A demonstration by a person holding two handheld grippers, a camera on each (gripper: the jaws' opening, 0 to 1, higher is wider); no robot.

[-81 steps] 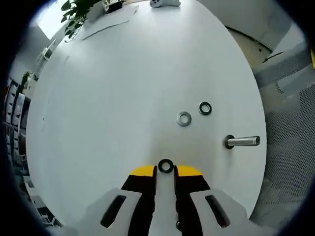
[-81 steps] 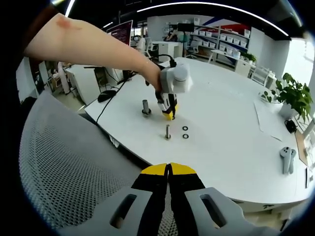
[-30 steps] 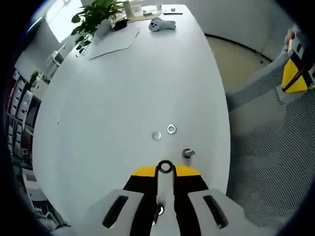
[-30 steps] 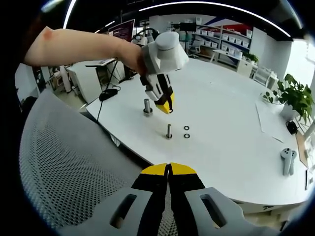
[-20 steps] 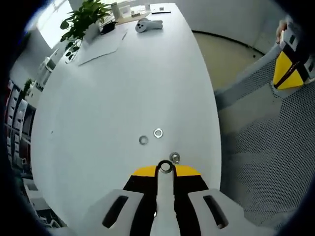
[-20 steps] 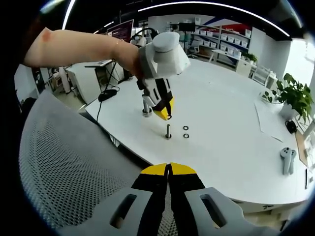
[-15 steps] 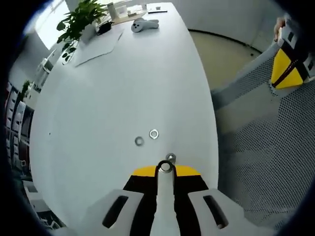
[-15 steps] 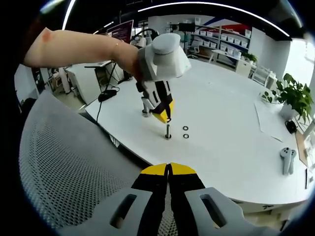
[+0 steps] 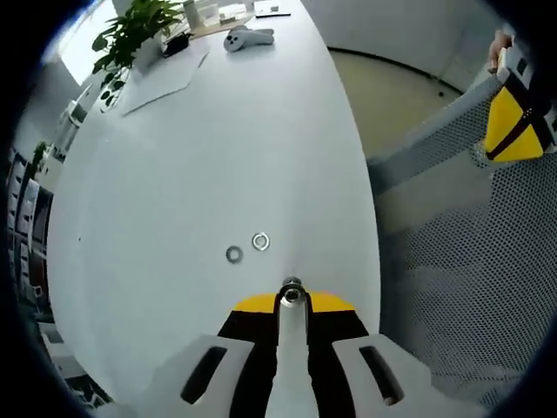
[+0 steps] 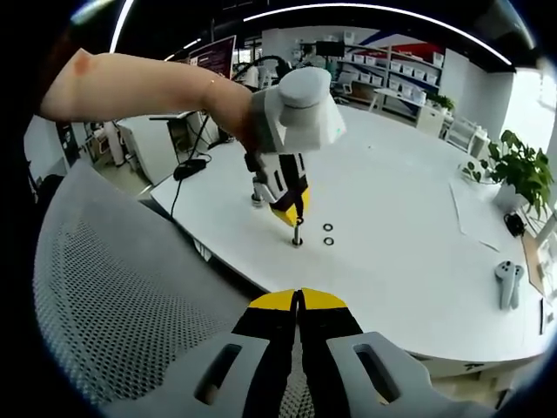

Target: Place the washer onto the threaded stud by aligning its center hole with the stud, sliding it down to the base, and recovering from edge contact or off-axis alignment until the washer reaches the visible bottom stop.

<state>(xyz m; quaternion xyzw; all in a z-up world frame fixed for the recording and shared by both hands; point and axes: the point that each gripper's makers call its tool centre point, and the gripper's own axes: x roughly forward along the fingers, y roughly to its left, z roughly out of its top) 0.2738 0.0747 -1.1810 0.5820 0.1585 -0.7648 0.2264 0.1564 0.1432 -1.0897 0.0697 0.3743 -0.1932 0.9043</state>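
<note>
we hold the washer pinched in the left gripper right over the stud so hole meets tip, spare washers lying just beyond, while our right gripper waits closed over the chair.

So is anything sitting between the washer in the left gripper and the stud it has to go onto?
Nothing visible. The left gripper holds the washer right at the top of the stud; the two spare washers lie off to the side on the table.
</note>
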